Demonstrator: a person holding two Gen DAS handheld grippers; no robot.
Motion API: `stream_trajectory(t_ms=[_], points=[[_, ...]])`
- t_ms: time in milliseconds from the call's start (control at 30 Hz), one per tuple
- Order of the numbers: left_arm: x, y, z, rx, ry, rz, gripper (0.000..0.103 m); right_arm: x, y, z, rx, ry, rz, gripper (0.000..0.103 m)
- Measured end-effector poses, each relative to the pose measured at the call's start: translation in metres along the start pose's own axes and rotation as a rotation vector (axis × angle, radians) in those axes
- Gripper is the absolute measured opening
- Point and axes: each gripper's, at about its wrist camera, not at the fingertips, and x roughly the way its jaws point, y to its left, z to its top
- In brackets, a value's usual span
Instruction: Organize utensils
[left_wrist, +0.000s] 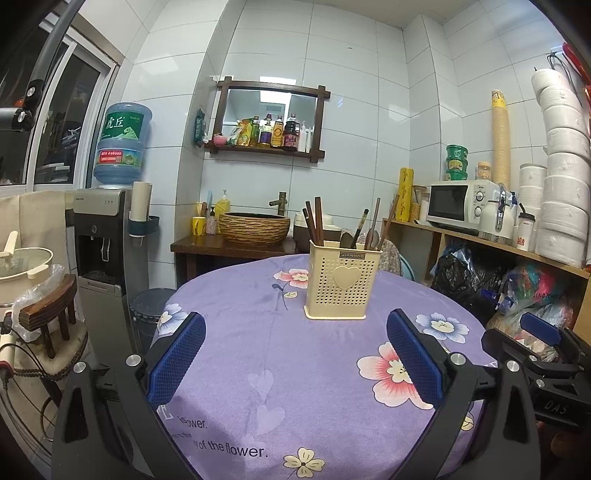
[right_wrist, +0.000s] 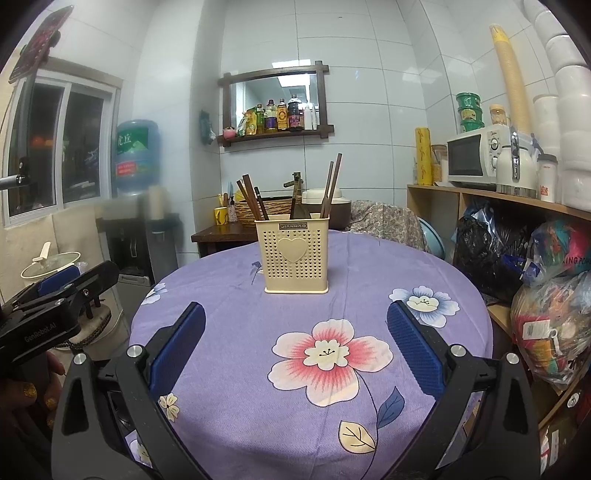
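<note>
Both tools sit closest to the lens, low over the near edge of the worktop (left_wrist: 236, 362). L→R: my left tool (left_wrist: 295, 354) has its blue pads spread wide w/ nothing between them; my right tool (right_wrist: 295, 347) is likewise spread and empty, hovering over the big pink flower on the purple cloth.

Centre, well beyond both tools: cream perforated utensil holder (left_wrist: 341, 282) w/ a heart on its front, standing upright on the cloth. Chopsticks (left_wrist: 316, 221) lean in its left section; a spoon (left_wrist: 346, 239) and more dark handles stand to the right of them. Exact compartment split can't be told from either view.

No loose utensil shows on the cloth in either view, so the utensils lie where the task wants them: in the holder.

Step in hand (my judgement): tools parked clear of the holder. Scene fits two stages: utensils gathered in the holder and job wrapped, or holder full w/ its contents due for sorting by type. Pics don't settle which, so I call no next move; any reach would need one tool brought forward to the holder's rim.
</note>
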Motion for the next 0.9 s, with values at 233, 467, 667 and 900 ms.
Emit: stream_trajectory(t_ms=[233, 467, 667, 900], points=[[-0.0001, -0.0004, 0.0003, 0.003, 0.0, 0.001, 0.098, 0.0007, -0.0004, -0.0001, 0.001, 0.003, -0.001, 0.097], [0.0001, -0.0003, 0.0008, 0.002, 0.002, -0.001, 0.098, 0.0014, 0.0017, -0.0016, 0.001, 0.007, -0.008, 0.097], [0.0023, 0.0034, -0.0048, -0.007, 0.025, -0.008, 0.098, 0.0014, 0.0021, -0.002, 0.002, 0.007, -0.008, 0.097], [0.002, 0.0035, -0.0055, -0.015, 0.032, -0.012, 0.098, 0.0012, 0.0031, -0.0022, 0.002, 0.009, -0.008, 0.097]])
